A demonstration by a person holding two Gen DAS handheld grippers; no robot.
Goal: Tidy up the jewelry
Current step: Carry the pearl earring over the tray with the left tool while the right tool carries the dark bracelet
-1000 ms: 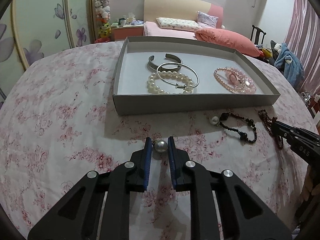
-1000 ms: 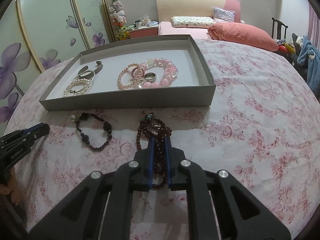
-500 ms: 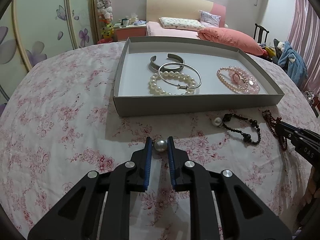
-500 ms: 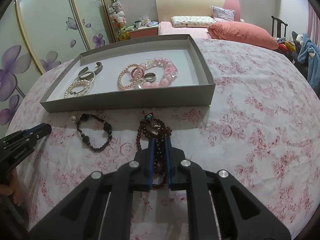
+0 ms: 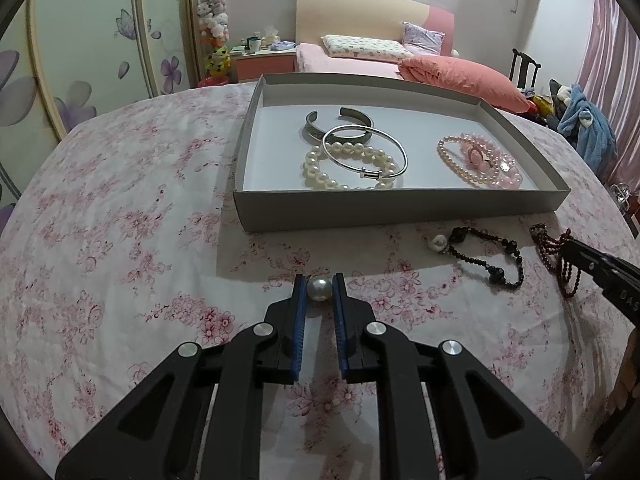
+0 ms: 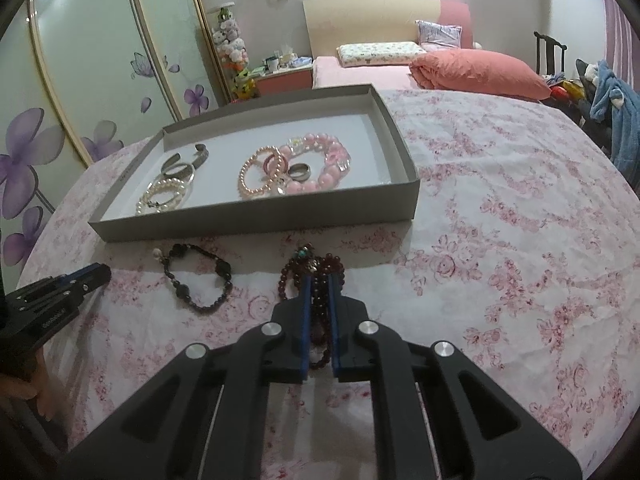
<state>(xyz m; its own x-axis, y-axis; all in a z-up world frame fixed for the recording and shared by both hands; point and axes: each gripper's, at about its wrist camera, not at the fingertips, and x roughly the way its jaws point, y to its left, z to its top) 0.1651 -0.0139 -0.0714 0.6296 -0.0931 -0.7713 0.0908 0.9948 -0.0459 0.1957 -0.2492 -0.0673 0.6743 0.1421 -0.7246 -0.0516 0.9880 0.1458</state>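
My left gripper [image 5: 319, 280] rests low on the floral cloth, its jaws closing on a single round pearl [image 5: 319, 289] that the blue pads touch on both sides. In the right wrist view, my right gripper [image 6: 319, 280] is shut on a dark red bead bracelet [image 6: 316, 264] lying on the cloth. A black bead bracelet [image 6: 200, 304] with a small pearl end lies between the two grippers. Behind them, the grey shallow box [image 5: 400, 204] holds silver bangles, a pearl bracelet and pink bead bracelets.
The round table [image 5: 100, 240] carries a pink floral cloth, bare to the left of the box. A person's hand shows at the left edge of the right wrist view. Behind are a bed [image 5: 360, 56], a wardrobe, a chair and curtains.
The left jaws have narrowed onto the pearl. The right gripper has stayed shut on the dark red beads and has tilted slightly.
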